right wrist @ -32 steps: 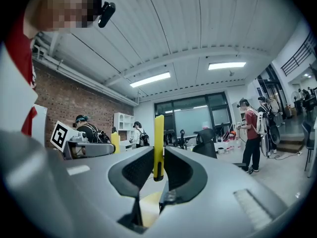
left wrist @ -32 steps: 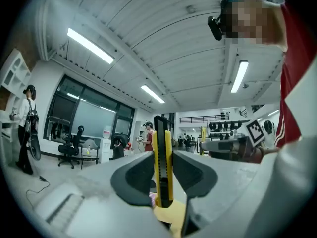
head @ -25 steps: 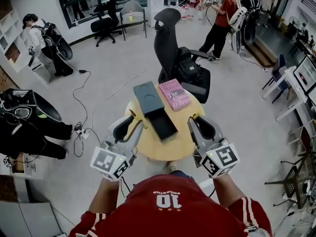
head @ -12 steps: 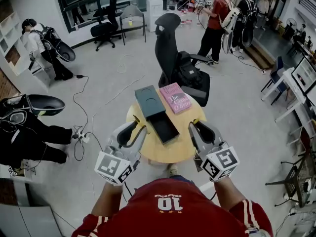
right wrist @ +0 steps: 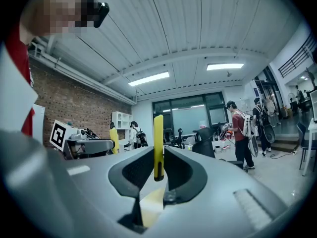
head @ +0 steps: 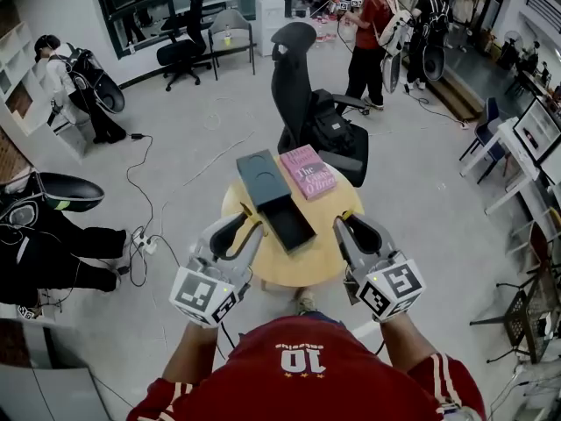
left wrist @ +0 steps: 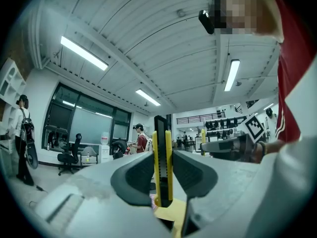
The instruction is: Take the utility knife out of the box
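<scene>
Between left gripper (left wrist: 161,138) jaws, utility knife (left wrist: 160,155) lengthwise (black end forward)

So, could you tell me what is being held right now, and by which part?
The left hand-held gripper clamps the utility knife by its flat sides, one end poking past; the right hand-held gripper holds nothing.

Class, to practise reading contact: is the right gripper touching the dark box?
Apart. The head view shows bare tabletop between the right gripper and the box.

One table (head: 308,266), one box (head: 263,175), one pink book (head: 308,171), one utility knife (left wrist: 160,152), two hand-held grippers (head: 252,226) (head: 344,221)
</scene>
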The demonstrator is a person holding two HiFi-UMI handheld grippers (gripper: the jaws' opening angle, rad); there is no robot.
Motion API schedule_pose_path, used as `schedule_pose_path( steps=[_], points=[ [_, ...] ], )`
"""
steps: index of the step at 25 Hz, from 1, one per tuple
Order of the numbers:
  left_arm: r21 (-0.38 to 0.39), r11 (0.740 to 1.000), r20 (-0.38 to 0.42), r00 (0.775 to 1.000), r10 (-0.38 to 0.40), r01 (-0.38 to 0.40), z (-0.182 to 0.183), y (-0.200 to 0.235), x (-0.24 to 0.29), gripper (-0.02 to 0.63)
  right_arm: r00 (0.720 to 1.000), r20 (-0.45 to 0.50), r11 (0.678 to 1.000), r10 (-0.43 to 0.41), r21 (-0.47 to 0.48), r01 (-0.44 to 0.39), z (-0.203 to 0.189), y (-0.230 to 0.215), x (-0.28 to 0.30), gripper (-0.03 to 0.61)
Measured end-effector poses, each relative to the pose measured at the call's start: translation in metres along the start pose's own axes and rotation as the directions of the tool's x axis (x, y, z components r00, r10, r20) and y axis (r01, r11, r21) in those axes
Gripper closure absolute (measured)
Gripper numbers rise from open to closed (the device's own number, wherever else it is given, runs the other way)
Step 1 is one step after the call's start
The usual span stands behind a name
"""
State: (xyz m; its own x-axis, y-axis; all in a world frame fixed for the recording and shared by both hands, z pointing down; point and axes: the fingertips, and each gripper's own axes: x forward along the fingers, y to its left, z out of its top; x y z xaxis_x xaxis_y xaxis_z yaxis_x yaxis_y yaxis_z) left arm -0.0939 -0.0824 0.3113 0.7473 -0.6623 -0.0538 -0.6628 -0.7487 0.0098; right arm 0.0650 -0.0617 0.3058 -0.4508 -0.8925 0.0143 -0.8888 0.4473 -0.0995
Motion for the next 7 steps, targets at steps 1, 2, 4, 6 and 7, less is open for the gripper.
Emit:
schedule_pose_path(
  steps=[1,2,4,6,7],
  points=[
    [0.002,1.000,0.001,1.000,-0.001,0.001,0.0006,-0.0015,0.0001,0.486,1.000,0.001,1.000,-0.001,-0.001,0.001,0.0006,0.0000,-0.0011,0.518],
    [0.004,1.000,0.001,1.000,-0.001,0.001,0.0011,-0.0030,0.0002,0.485,1.000,0.001,1.000,-0.001,-0.003,0.001,0.0009,0.0000,-0.0021,0.518],
    [0.005,1.000,0.004,1.000,0.000,0.000,0.0012,-0.0059,0.0008,0.486,1.000,0.001,1.000,0.000,-0.008,0.000,0.0004,-0.0006,-0.0037,0.518],
    [0.004,1.000,0.007,1.000,0.001,-0.001,0.0004,-0.0083,0.0016,0.485,1.000,-0.002,1.000,0.002,-0.012,-0.002,-0.0014,-0.0017,-0.0045,0.518],
    [0.004,1.000,0.008,1.000,0.003,-0.003,-0.0001,-0.0094,0.0020,0.486,1.000,-0.003,1.000,0.002,-0.015,-0.002,-0.0023,-0.0024,-0.0048,0.518]
  ],
)
